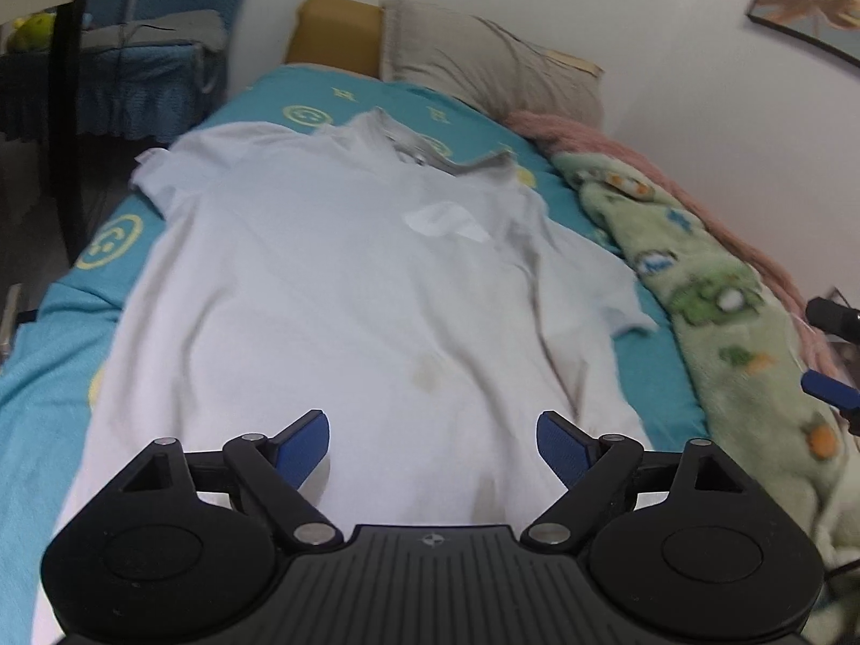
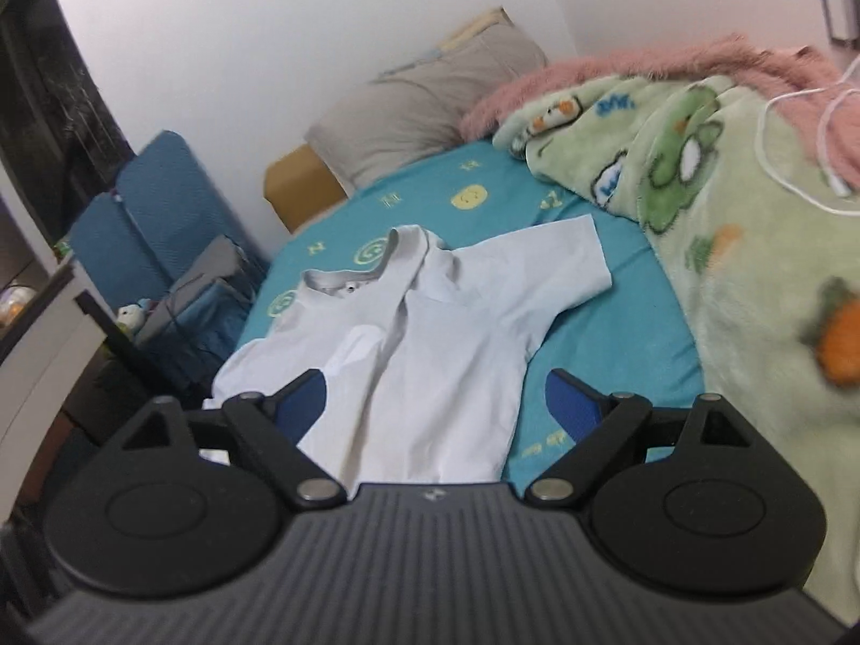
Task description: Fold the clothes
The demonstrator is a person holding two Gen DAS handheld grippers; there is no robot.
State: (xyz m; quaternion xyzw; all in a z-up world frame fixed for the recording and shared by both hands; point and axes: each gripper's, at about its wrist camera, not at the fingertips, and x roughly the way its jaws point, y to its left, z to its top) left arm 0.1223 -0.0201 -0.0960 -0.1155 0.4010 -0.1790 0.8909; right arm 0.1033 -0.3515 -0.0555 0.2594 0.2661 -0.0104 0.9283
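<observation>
Shirt: a white short-sleeved cotton shirt with a grey-edged collar [image 2: 430, 322] lies spread flat and unfolded, both sleeves out, collar at the far end, on a teal bedsheet printed with yellow smiley faces [image 2: 607, 344]. All folds remain. The left gripper [image 1: 432, 443] and the right gripper [image 2: 435, 403] hover near the hem, jaws apart, holding nothing. A green cartoon fleece blanket [image 2: 752, 269] lies right; a grey pillow [image 2: 414, 107] rests against the white far wall.

Dim, flat indoor light w/ bluish cast, no hard shadows. Both views soft, slight motion blur, esp. green blanket [image 1: 752, 355] at right. Strong fisheye bending at edges; corners dark.
</observation>
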